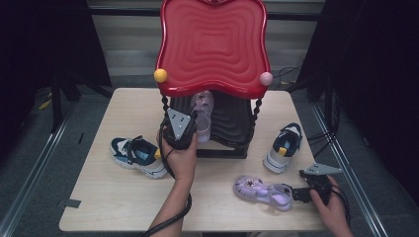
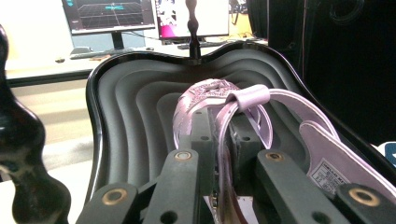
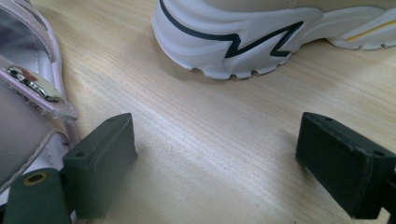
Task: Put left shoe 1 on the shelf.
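Left gripper view alone shows the left gripper (image 2: pixel 219 154) clamping the purple sandal's strap (image 2: pixel 247 96); right gripper (image 3: pixel 215 163) gapes empty.

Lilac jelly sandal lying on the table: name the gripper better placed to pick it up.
Right. The right gripper rests open beside the lilac jelly sandal on the table; the left gripper is shut on the other lilac sandal over the black shelf tray.
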The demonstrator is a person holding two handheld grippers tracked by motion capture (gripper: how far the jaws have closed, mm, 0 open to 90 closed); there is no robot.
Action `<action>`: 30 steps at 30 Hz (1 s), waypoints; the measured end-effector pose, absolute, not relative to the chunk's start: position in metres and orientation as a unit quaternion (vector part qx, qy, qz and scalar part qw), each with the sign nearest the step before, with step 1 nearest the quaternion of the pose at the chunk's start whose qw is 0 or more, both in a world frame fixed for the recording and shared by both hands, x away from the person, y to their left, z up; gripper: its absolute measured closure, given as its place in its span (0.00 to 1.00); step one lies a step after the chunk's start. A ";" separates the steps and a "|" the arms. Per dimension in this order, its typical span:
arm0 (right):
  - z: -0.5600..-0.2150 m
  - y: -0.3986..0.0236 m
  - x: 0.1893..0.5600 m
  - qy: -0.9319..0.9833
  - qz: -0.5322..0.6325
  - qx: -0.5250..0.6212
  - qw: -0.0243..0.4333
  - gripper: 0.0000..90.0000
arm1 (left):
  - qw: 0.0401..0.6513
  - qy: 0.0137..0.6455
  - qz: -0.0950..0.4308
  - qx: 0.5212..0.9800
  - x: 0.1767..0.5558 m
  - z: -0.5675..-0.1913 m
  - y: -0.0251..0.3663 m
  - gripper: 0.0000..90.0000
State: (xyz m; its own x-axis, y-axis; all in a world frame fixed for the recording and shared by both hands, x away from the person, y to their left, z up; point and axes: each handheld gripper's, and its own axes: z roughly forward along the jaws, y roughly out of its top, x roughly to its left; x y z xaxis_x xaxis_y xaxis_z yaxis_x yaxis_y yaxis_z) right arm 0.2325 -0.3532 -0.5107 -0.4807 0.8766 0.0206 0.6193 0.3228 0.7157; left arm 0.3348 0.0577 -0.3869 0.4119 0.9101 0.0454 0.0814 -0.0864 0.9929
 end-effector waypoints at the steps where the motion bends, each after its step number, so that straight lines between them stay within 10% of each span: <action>1: -0.511 -0.353 0.232 0.791 0.339 0.473 0.189 0.12 | 0.553 0.391 0.375 0.633 0.336 -0.388 0.057 0.92; 30: -0.511 -0.353 0.231 0.792 0.339 0.471 0.189 0.12 | 0.541 0.404 0.408 0.615 0.359 -0.391 0.047 0.92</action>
